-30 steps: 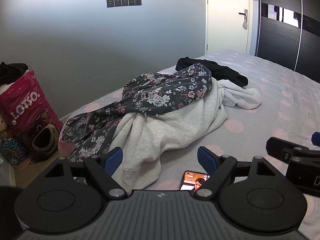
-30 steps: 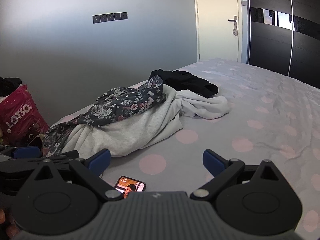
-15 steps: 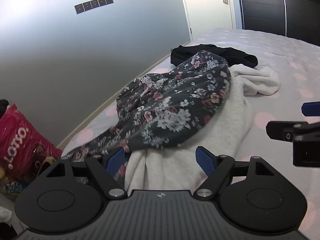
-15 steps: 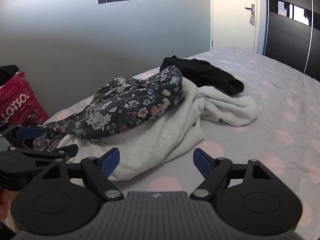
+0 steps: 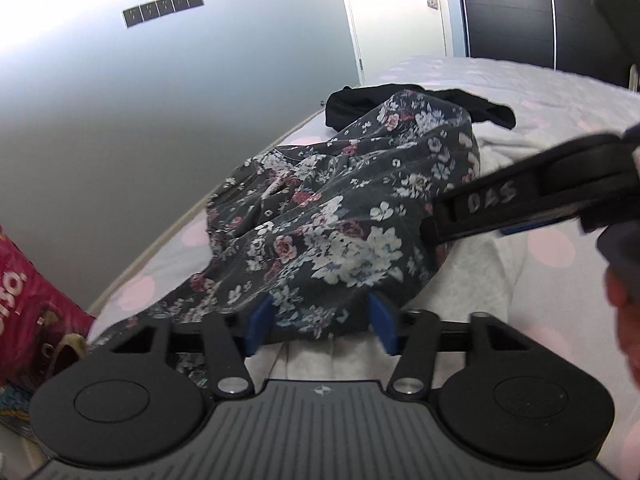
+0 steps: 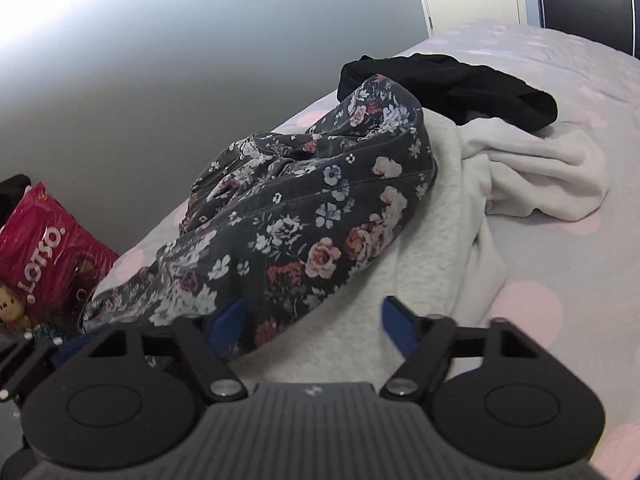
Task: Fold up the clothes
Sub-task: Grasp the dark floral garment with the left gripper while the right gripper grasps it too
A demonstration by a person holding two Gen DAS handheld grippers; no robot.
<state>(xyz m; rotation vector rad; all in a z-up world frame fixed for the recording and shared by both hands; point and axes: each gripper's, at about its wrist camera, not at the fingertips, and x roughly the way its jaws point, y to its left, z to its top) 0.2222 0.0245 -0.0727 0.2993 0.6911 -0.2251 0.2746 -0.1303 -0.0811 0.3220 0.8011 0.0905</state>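
The left gripper [image 5: 320, 322] has two blue pads [image 5: 256, 322], and the near edge of the dark floppy cloth with pink and white flowers [image 5: 340, 208] sits between them. Its jaws have just been closing. The pads are right at the cloth, but I cannot tell if they are squeezing it yet.

The right gripper [image 6: 316, 322] also has two blue pads [image 6: 394, 326]. Its jaws have just been closing too. The left pad is tucked against the flowery cloth's [image 6: 304, 216] near corner, and the right pad is over the light grey fluffy sweater [image 6: 424, 264], not touching the flowers. The jaws are half wide, with the flowery corner and some sweater between them. In the left camera, this gripper [image 5: 516, 204] reaches in from the right, and its tip lies on the flowery cloth.

There are three pieces of clothing in one pile. The flowery cloth lies on top of the grey sweater [image 5: 480, 280]. One black cloth [image 6: 448, 88] lies at the far end, touching the other two.

The pile is on one bed with a pale sheet with pink dots [image 6: 532, 304]. On the floor at the left stands one shiny red bag with white letters [image 6: 44, 252]. On the grey wall, far off, is one row of dark switches [image 5: 164, 8]. One white door [image 5: 400, 16] is far on the right.
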